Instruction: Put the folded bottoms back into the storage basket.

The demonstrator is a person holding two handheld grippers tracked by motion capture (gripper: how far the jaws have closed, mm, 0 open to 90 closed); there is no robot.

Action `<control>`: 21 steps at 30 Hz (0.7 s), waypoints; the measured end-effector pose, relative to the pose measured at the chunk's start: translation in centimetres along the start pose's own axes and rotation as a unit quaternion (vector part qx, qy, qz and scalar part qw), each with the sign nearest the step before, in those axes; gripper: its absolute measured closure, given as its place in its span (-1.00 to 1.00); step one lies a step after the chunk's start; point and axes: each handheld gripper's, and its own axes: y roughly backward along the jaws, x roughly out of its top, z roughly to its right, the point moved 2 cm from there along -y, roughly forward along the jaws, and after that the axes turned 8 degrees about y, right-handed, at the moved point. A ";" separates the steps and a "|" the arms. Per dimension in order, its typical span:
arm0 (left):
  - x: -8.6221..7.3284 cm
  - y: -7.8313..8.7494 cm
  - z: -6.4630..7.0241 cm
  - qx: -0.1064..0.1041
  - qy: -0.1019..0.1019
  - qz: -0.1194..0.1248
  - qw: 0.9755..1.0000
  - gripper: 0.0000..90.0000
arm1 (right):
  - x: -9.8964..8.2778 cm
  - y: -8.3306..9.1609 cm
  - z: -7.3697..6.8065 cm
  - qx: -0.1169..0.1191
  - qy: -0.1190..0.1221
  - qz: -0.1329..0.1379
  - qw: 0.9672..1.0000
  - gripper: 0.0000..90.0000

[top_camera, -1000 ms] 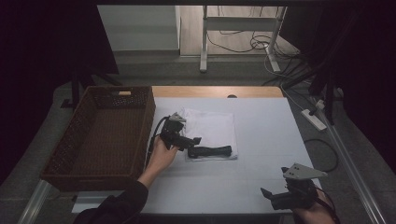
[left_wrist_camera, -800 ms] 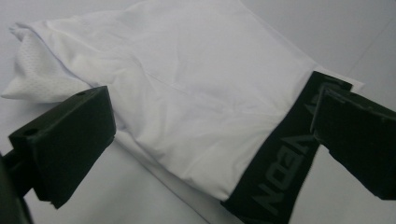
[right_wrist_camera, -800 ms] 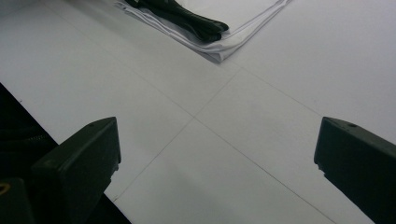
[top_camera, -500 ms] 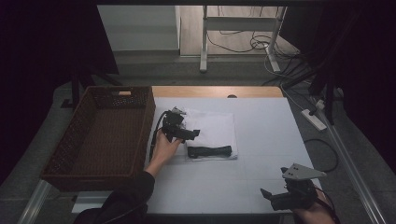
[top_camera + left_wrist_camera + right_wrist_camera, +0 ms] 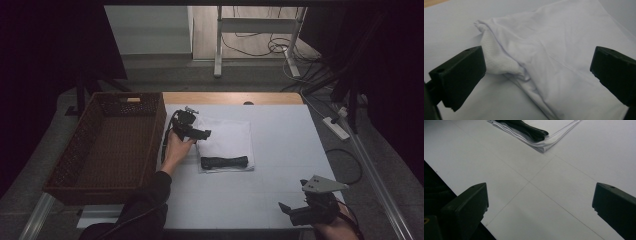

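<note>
table (image 5: 280, 150): white top | white cloth (image 5: 227, 142) | wicker basket (image 5: 107, 145) at left edge

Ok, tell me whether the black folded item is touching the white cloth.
Touching. The high view shows the black folded item lying on the white cloth; the right gripper view shows it resting there, no gap.

Basket (image 5: 107, 145) left; bare table (image 5: 295, 145) right.

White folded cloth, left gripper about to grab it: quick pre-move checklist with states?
1. Left gripper jaws open: ok.
2. White folded cloth between the jaws, raised corner ahead: ok.
3. Black item lying on the cloth's near edge, may slide if lifted: not ok.
4. Right gripper open, parked at the near right of the table, apart from the cloth: ok.
5. Wicker basket looks empty: ok.
6. Jaw contact with the cloth: cannot tell.
</note>
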 end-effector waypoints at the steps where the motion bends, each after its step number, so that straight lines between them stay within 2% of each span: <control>1: 0.1 -0.1 -0.3 -0.003 0.005 0.001 1.000 -1.00 | 0.0 0.0 0.0 0.000 0.000 0.000 1.000 -0.97; 6: 0.7 -0.7 -1.4 0.009 0.016 -0.007 1.000 -1.00 | 0.0 0.0 0.0 0.002 0.001 -0.002 1.000 -0.97; 9: 0.8 -1.0 -1.6 0.003 0.021 -0.007 1.000 -1.00 | 0.0 -0.1 0.0 0.002 0.001 -0.004 1.000 -0.97; 14: 1.3 -1.8 -1.8 0.014 0.015 -0.014 1.000 -1.00 | 0.0 0.0 0.0 0.002 0.002 -0.003 1.000 -0.97; 21: 2.1 -2.7 -2.8 0.028 0.021 -0.024 0.999 -0.96 | 0.0 0.0 -0.1 0.002 0.003 -0.002 1.000 -0.97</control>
